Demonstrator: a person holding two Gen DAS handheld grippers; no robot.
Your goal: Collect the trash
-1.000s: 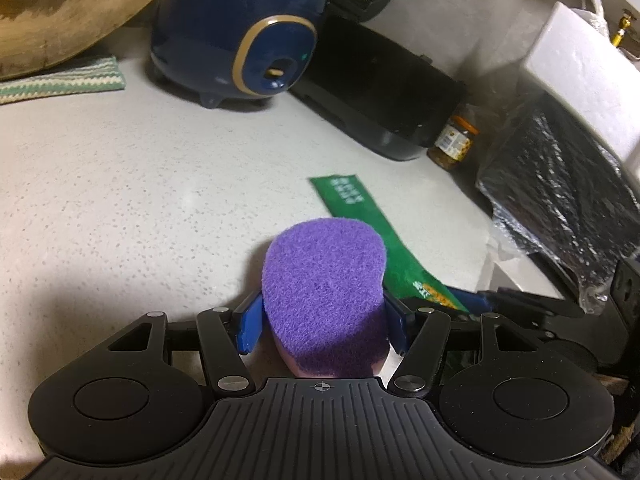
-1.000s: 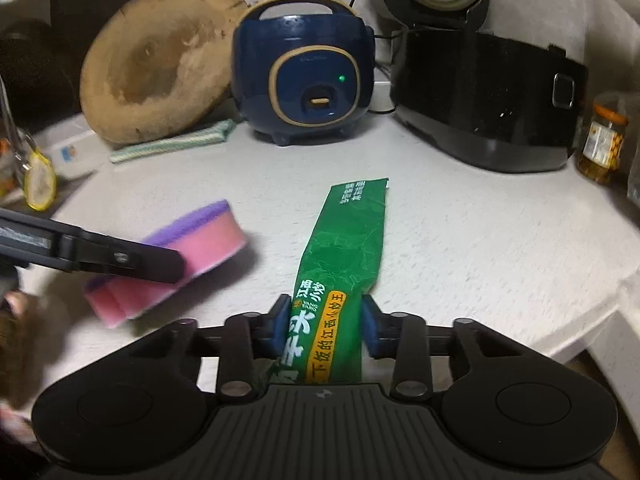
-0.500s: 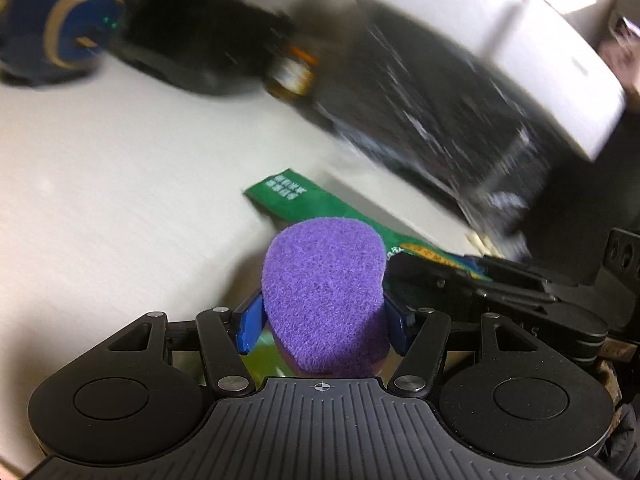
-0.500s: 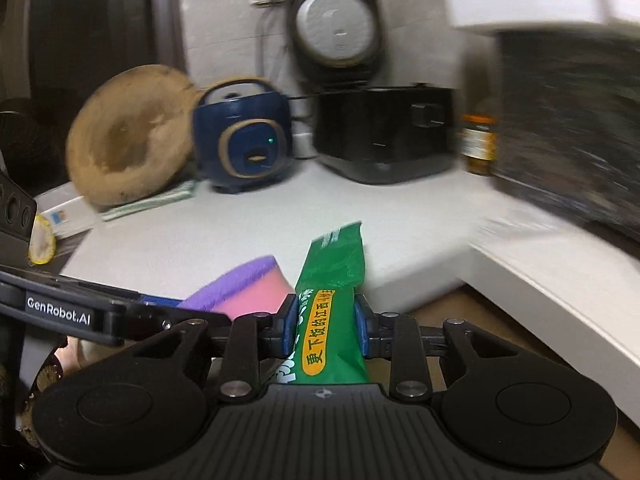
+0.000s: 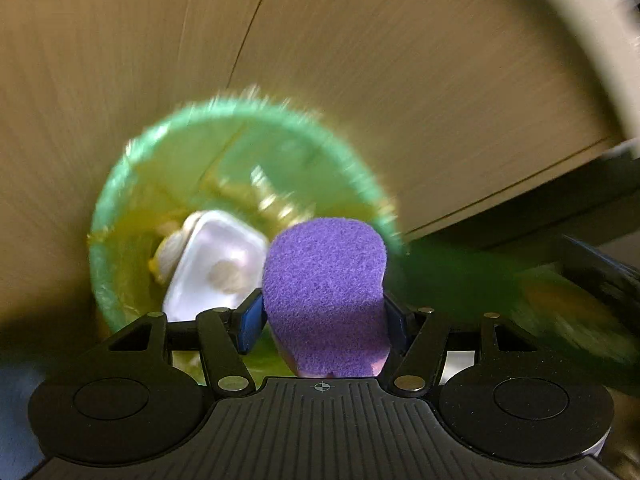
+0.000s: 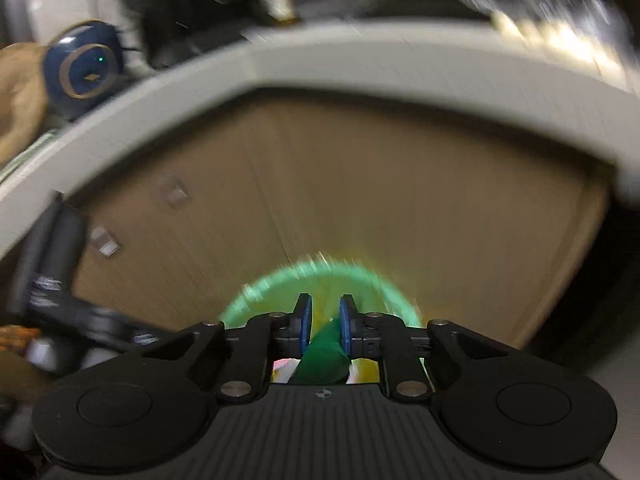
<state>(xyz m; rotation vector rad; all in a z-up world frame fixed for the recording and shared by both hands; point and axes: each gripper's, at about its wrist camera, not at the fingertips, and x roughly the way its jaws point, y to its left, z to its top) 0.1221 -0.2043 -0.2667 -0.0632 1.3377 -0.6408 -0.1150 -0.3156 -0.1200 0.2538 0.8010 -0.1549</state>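
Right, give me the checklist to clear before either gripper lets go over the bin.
1. Left gripper clamps the purple sponge: ok.
2. Sponge fully over the green-lined bin: cannot tell; it overlaps the rim.
3. Right gripper grips the green wrapper: ok.
4. Wrapper above the bin mouth: cannot tell; the view is blurred.
5. Room in the bin: ok; a white tray lies inside.
6. Motion settled: not ok; both views are smeared.
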